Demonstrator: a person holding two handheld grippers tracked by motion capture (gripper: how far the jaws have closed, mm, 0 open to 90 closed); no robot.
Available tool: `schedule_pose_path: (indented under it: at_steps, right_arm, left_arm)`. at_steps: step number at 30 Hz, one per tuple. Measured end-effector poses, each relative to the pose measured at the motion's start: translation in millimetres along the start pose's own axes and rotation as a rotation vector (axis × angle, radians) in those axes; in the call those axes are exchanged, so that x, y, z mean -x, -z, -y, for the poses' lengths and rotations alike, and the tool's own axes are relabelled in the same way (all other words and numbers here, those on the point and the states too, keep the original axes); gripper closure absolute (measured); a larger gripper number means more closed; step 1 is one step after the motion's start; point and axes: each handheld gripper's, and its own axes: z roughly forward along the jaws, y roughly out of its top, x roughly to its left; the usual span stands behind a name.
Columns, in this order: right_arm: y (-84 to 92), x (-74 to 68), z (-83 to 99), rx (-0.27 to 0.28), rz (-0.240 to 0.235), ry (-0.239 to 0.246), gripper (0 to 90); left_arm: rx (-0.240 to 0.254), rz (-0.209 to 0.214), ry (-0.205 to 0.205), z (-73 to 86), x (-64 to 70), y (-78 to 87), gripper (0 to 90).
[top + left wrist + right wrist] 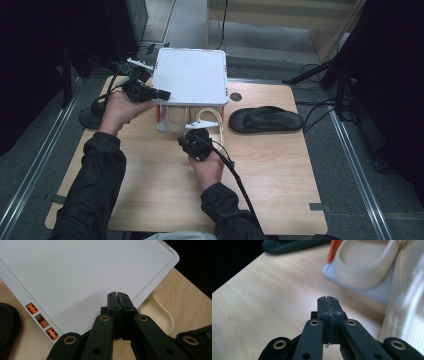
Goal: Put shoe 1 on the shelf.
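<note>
A white box (161, 120) with orange corners stands at the back of the wooden table (150, 190). Its flat grey-white lid (191, 75) (75, 272) lies on top, and cream sandals (210, 117) (160, 315) (364, 267) show under the lid's front edge. My left gripper (165, 94) (117, 293) is shut with nothing between its jaws, its tips at the lid's front left edge. My right gripper (196, 136) (328, 298) is shut too, low over the bare wood just in front of the box, beside a cream sandal. A black sandal (266, 119) (292, 245) lies right of the box.
Orange latches (32, 308) sit along one edge of the lid. A round cable hole (236, 96) is in the table right of the box. A black stand base (91, 117) sits at the table's left edge. Open wood stretches in front of the box.
</note>
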Motion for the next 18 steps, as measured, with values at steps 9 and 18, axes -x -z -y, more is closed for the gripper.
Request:
schedule_pose_path:
  at_steps: [9,18]
  right_arm:
    - [33.7,10.6,39.5,-0.023,-0.046,-0.028,90.0]
    - [56.0,36.8,62.7,-0.035,-0.003,-0.084,90.0]
  left_arm:
    - [0.004,0.003,0.006,0.5,-0.4,0.1,89.7]
    - [0.004,0.003,0.008,0.6,-0.5,0.2,89.6]
